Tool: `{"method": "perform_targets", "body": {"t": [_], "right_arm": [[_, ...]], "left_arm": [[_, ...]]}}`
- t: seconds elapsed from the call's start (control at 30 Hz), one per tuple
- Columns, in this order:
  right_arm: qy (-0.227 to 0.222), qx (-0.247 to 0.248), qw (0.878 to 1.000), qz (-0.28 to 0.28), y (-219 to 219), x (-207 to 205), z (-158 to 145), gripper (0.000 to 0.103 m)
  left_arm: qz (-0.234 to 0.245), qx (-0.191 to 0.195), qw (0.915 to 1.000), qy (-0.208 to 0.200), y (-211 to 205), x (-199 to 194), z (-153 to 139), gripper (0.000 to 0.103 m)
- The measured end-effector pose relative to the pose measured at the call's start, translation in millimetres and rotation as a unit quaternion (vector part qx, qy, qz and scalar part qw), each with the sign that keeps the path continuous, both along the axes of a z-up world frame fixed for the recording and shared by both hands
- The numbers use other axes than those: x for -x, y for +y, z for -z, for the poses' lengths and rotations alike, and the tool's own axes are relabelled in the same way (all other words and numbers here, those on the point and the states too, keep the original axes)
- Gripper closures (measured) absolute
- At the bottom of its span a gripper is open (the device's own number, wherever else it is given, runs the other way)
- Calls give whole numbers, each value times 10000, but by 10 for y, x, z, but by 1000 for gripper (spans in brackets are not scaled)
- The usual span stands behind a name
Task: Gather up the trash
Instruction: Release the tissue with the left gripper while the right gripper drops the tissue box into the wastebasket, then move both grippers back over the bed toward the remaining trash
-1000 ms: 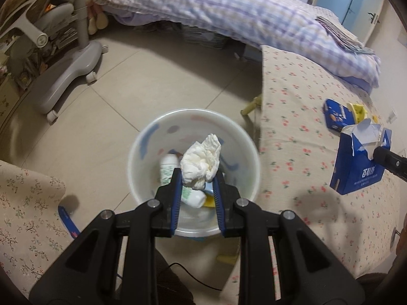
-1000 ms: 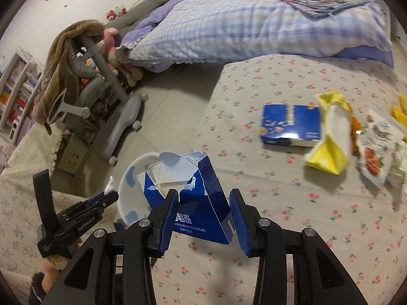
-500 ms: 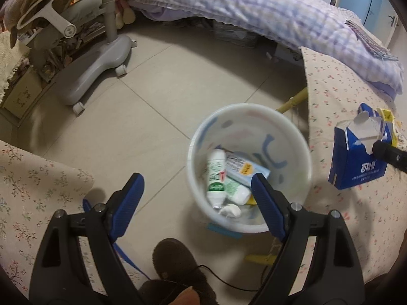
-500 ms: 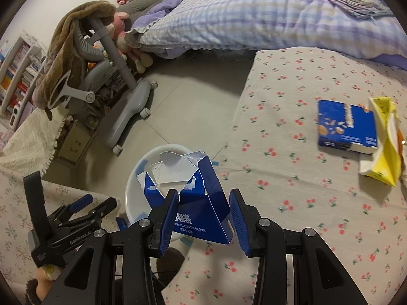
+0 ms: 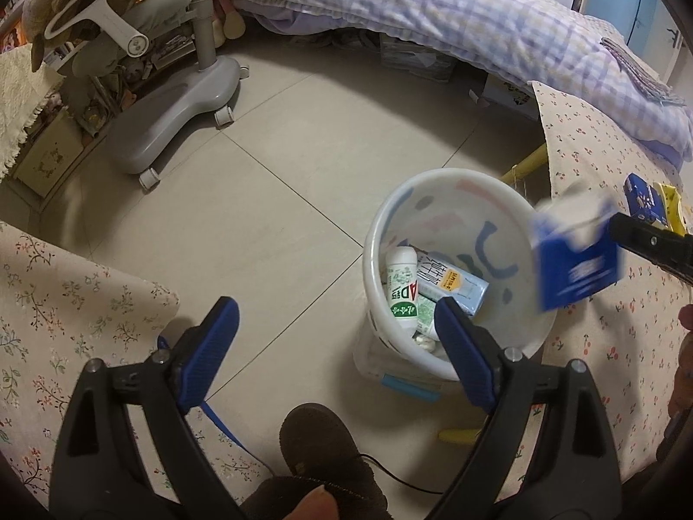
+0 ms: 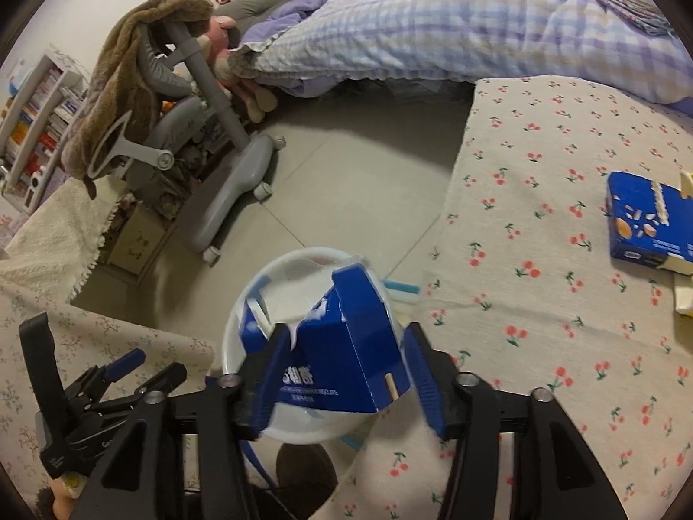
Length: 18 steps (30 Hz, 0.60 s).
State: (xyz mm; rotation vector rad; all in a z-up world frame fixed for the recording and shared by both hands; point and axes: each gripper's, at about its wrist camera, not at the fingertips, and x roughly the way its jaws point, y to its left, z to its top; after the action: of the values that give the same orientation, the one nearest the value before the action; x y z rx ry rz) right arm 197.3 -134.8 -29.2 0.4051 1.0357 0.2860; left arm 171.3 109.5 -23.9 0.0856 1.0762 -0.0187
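Note:
A white bin (image 5: 450, 182) stands on the floor holding a green-and-white bottle (image 5: 403, 286), a carton (image 5: 452, 281) and a crumpled tissue (image 5: 424, 340). My left gripper (image 5: 335, 346) hangs over the floor just left of the bin; its jaws are opening, with nothing between them. The torn blue biscuit box (image 6: 346, 368) tilts over the bin (image 6: 277, 273) between the jaws of my right gripper (image 6: 346, 379). Those jaws are opening, and a gap shows beside the right pad. In the left wrist view the box (image 5: 576, 260) is blurred above the bin's right rim.
A table with a cherry-print cloth (image 6: 541, 260) lies right of the bin and carries another blue box (image 6: 645, 225). A grey chair base (image 5: 173, 130) and a bed (image 5: 433, 13) lie beyond. A floral cloth (image 5: 65, 303) and a person's shoe (image 5: 320, 446) are close by.
My left gripper opened, the tissue dropped into the bin, and the gripper shifted left. My right gripper carried the blue box over the bin; its jaws widened and the box tipped.

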Motion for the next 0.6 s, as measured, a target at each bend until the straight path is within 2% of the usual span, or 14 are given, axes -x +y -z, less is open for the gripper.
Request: {"method": "perform_targets", "body": {"t": [0.1, 0.37, 0.6], "right_arm": [[-39, 58, 10000, -10, 11, 19, -14, 36], [-100, 335, 9994, -4, -65, 122, -95, 34], [-158, 703, 9973, 125, -349, 299, -193, 29]], "left_arm": [[-13, 15, 10000, -20, 8, 13, -12, 8], [-18, 149, 9999, 28, 1, 53, -23, 7], [31, 287, 9996, 17, -89, 88, -84, 6]]}}
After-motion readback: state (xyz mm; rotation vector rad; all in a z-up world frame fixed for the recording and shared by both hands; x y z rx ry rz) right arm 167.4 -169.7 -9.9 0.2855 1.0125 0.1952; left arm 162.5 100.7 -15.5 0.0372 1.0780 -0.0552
